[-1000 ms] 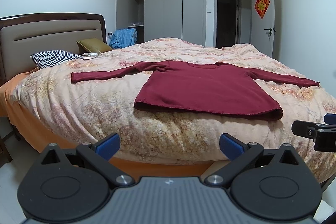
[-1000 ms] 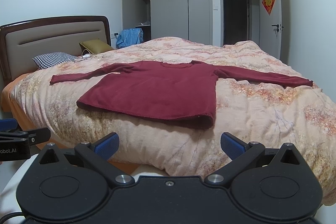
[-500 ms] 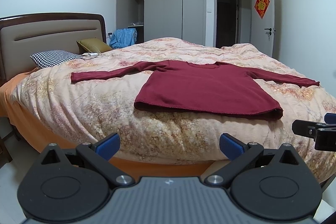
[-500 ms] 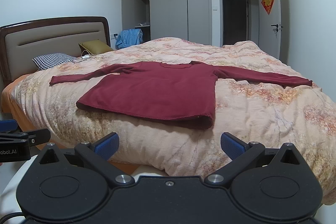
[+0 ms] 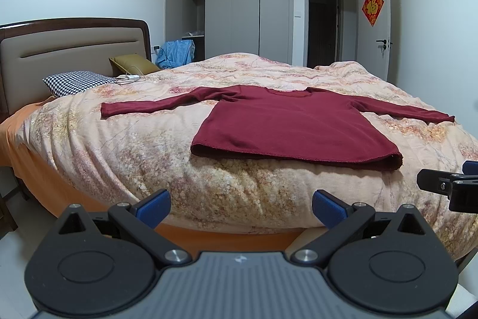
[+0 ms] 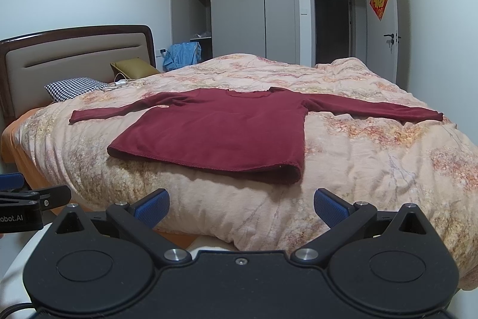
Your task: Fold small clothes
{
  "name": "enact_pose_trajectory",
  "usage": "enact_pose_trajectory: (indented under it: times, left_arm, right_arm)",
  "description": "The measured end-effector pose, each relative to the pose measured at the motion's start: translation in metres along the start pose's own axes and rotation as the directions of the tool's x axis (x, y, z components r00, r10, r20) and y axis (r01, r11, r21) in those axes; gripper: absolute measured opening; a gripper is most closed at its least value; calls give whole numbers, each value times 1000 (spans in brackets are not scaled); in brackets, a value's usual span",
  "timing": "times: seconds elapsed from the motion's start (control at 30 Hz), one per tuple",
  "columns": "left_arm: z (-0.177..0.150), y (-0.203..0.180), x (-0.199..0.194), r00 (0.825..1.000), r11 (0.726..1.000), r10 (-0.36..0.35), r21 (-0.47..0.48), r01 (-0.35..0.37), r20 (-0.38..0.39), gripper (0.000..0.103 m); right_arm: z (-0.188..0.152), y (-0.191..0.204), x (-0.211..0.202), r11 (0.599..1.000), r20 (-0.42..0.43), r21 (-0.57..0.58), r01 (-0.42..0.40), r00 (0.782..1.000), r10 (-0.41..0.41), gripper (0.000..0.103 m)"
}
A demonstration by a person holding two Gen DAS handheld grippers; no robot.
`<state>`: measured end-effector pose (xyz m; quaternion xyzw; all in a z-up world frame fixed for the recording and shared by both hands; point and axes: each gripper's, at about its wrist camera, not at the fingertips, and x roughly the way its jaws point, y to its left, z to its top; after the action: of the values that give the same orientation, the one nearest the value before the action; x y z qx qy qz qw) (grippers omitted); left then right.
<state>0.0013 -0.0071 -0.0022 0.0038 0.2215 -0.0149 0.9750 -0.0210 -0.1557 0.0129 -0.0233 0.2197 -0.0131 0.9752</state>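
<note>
Straight ahead in the left wrist view, the left gripper (image 5: 240, 207) is spread wide, its blue pads (image 5: 154, 206) far apart with nothing between them and touching nothing. It hangs short of the near edge of the bed (image 5: 89, 199), whose floral quilt (image 5: 143, 157) drapes down over an orange sheet. On the quilt lies the dark red sweater (image 5: 286, 127), flat, hem toward the camera, collar away, both long sleeves stretched out sideways. At the right edge of this view a black finger of the right gripper (image 5: 442, 184) juts in, beside the quilt and clear of the sweater. Toward the headboard (image 5: 68, 50) sit a houndstooth pillow (image 5: 74, 81) and an olive cushion (image 5: 134, 63).

From the right wrist view, the right gripper (image 6: 241, 207) also stands wide open and empty, its blue pads (image 6: 330, 210) apart over the quilt's (image 6: 373, 163) near edge. The sweater (image 6: 221, 130) lies left of centre on the bed, its right sleeve reaching toward the far side. The left gripper's finger (image 6: 41, 196) shows at the left edge, low beside the bed, off the sweater.
</note>
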Motion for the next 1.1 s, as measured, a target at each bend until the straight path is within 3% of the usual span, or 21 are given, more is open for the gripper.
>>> enact_pose_trajectory:
  times: [0.3, 0.63, 0.93, 1.1]
  left_arm:
    - [2, -2, 3, 1000, 1000, 2, 5, -2, -24, 103]
    - [37, -6, 26, 997, 998, 61, 35, -59, -57, 103]
    - [65, -21, 63, 995, 996, 63, 71, -57, -80, 103]
    - [79, -33, 103, 993, 995, 49, 89, -40, -106, 103]
  right_arm:
    - [4, -9, 0, 999, 25, 49, -7, 1000, 6, 103]
    - [26, -48, 25, 995, 85, 96, -4, 996, -5, 103]
    - [30, -90, 66, 987, 98, 158, 34, 994, -50, 103]
    - [21, -114, 95, 983, 162, 185, 10, 986, -41, 103]
